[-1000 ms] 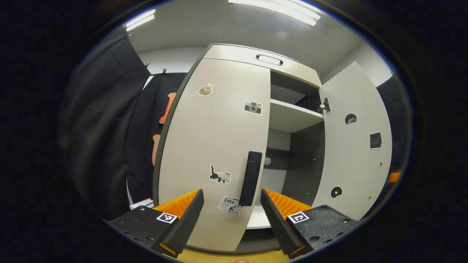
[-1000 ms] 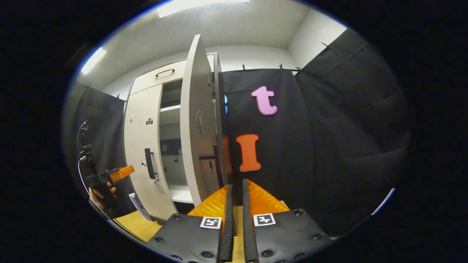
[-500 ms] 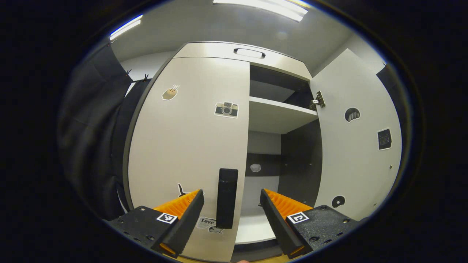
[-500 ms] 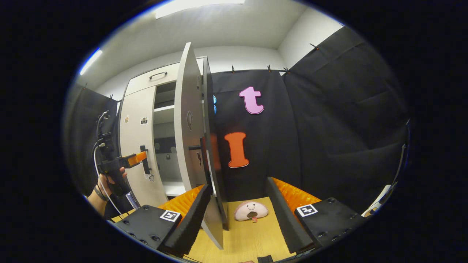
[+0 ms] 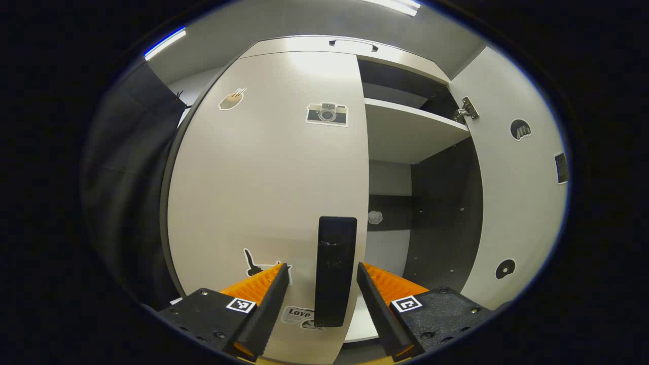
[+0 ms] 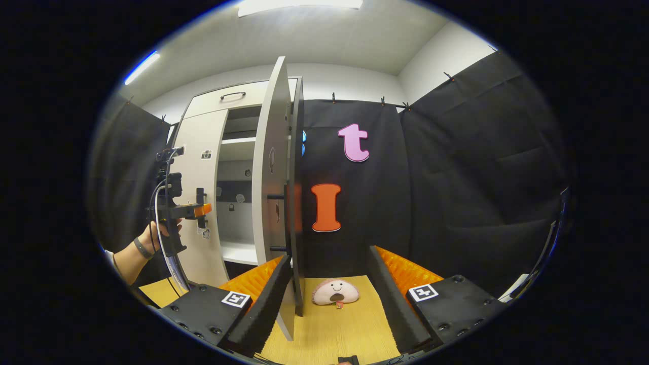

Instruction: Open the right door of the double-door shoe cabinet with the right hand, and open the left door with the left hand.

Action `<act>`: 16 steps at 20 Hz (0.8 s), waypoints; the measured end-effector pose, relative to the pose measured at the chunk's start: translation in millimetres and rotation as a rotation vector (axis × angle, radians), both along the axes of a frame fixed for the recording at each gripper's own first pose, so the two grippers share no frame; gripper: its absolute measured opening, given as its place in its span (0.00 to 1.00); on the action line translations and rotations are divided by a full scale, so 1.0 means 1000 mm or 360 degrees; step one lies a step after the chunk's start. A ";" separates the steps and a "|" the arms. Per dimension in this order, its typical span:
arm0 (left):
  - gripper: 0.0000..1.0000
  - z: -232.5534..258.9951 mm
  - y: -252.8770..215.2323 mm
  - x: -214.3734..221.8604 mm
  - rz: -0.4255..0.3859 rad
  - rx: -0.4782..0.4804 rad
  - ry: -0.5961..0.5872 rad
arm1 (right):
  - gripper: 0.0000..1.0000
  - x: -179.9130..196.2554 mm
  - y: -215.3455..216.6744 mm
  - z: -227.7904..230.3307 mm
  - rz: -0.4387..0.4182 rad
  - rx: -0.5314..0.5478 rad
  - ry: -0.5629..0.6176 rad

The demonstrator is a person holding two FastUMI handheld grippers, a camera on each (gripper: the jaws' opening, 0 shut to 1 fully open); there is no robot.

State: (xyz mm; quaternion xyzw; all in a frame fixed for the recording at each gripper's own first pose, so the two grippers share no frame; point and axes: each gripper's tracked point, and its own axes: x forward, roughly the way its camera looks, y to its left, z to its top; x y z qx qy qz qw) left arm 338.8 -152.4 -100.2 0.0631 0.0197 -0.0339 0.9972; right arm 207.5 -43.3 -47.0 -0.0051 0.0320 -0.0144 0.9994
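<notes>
The cabinet's left door (image 5: 263, 167) is closed and carries several stickers. Its black vertical handle (image 5: 334, 268) stands between the fingers of my open left gripper (image 5: 322, 296), and neither finger touches it. The right door (image 5: 512, 203) is swung wide open. In the right gripper view that right door (image 6: 271, 167) appears edge-on, just beyond the left finger of my open right gripper (image 6: 327, 304), which holds nothing. Farther left in that view, a hand (image 6: 157, 235) holds the left gripper (image 6: 200, 209) at the left door (image 6: 205, 132).
Inside the open half I see a white shelf (image 5: 405, 132) and a dark side wall (image 5: 441, 213). A pink plush toy (image 6: 334, 291) lies on the wooden floor (image 6: 345, 329) by the black cloth wall. A drawer with a handle (image 5: 353, 44) tops the cabinet.
My right gripper has opened, released the right door's handle and drawn back. My left gripper has moved up to the left door, so its handle now stands between the fingers.
</notes>
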 end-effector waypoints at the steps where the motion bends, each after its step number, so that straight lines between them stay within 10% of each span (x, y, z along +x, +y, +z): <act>1: 0.79 0.000 0.002 0.001 0.0015 0.0013 0.0003 | 0.98 0.000 0.000 0.001 -0.0005 0.0006 -0.0002; 4: 0.64 -0.004 -0.015 -0.004 -0.0109 -0.0011 0.0031 | 0.91 0.001 0.000 0.002 -0.0010 0.0024 -0.0013; 5: 0.29 -0.004 -0.013 -0.005 -0.0123 -0.0003 0.0063 | 0.98 0.002 0.002 0.004 -0.0004 0.0034 -0.0018; 16: 0.25 -0.007 -0.012 -0.012 -0.0301 0.0028 0.0175 | 0.99 0.008 0.018 0.004 0.0045 0.0102 -0.0023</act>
